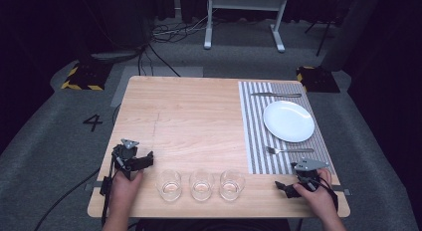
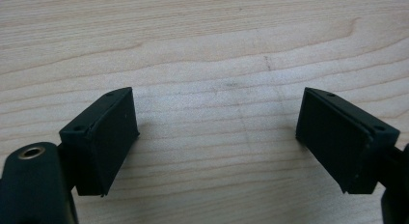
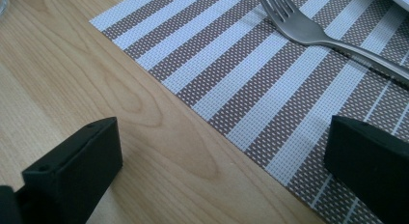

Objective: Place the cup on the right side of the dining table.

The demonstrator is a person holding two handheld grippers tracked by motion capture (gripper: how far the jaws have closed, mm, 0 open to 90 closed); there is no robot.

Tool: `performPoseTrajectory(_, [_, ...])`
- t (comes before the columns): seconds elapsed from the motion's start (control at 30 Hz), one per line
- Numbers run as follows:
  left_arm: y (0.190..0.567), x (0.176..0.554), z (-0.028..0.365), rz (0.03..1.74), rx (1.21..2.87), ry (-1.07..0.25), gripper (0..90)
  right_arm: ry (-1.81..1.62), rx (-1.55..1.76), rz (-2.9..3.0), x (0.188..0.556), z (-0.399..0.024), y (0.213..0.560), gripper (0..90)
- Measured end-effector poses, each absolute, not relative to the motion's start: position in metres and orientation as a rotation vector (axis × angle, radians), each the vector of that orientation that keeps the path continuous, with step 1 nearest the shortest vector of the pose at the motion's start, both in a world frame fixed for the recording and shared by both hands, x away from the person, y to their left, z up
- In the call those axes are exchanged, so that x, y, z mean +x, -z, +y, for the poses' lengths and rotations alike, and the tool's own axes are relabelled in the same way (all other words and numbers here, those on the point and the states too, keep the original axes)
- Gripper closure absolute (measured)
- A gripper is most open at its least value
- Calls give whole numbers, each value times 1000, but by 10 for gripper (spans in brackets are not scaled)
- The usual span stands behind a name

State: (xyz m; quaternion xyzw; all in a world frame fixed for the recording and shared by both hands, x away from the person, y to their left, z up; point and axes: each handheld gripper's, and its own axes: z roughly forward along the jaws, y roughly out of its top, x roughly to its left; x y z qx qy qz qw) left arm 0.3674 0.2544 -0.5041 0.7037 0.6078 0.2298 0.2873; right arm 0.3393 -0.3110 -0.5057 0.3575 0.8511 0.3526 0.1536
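Your left gripper (image 1: 142, 162) and right gripper (image 1: 287, 187) both rest released, grasping nothing, flanking three empty glasses (image 1: 201, 184) along the table's (image 1: 189, 116) near edge. Reaching carelessly could knock a glass over the edge.

Three upright clear glasses (image 1: 201, 185), near edge

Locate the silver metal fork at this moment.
In the high view the silver metal fork lies on the striped placemat, just on the person's side of the white round plate, ahead of the right gripper.
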Motion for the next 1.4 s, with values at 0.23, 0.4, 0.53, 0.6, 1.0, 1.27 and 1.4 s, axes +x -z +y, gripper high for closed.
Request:
performPoseTrajectory(0.23, [504,367,254,1624,1880,-614,148,-1009,1023,2441,339,-311,506,0])
performPoseTrajectory(0.4, [504,367,254,1624,1880,-614,149,-1010,1023,2441,339,-311,506,0])
performPoseTrajectory(0.53, [504,367,254,1624,1880,-614,149,-1009,1024,2441,339,-311,506,0])
performPoseTrajectory(0.6, [504,367,254,1624,1880,-614,148,-1009,1026,2440,339,-311,506,0])
performPoseTrajectory(1.0, [504,367,254,1625,1879,-612,148,-1002,1043,2427,339,-310,505,6])
performPoseTrajectory(1.27, [504,367,254,1625,1879,-612,148,-983,1070,2397,331,-295,488,194])
performPoseTrajectory(1.4, [504,367,254,1625,1879,-612,148,-1019,1026,2412,325,-286,480,172])
